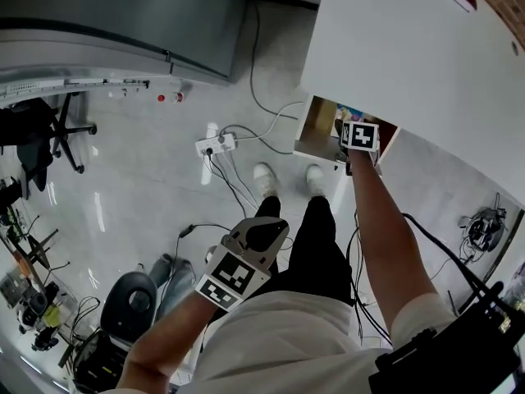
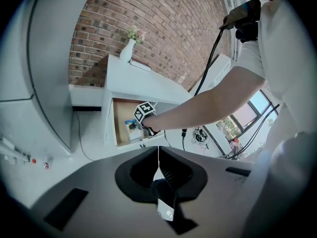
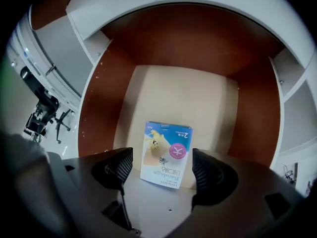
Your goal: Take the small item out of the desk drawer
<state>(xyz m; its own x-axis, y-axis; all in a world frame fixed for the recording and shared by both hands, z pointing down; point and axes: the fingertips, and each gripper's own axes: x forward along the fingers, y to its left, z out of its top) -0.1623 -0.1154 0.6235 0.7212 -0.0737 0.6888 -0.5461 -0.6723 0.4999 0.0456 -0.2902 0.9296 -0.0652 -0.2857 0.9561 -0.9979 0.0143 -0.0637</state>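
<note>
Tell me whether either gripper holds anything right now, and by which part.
Nothing is held. The right gripper is open, its jaws flanking the small box in the drawer without pressing it. The left gripper is shut and empty.

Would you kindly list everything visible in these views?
desk: one, white, at right
drawer: one, wood-lined, open under desk
box: one, blue and white, lying in drawer
vase: one, white, on desk
power strip: one, white, on floor
chair: one, black, far left
shoes: two, white, on floor before drawer
left gripper: one, grey, shut, empty, near waist
right gripper: one, grey, open, jaws either side of box
</note>
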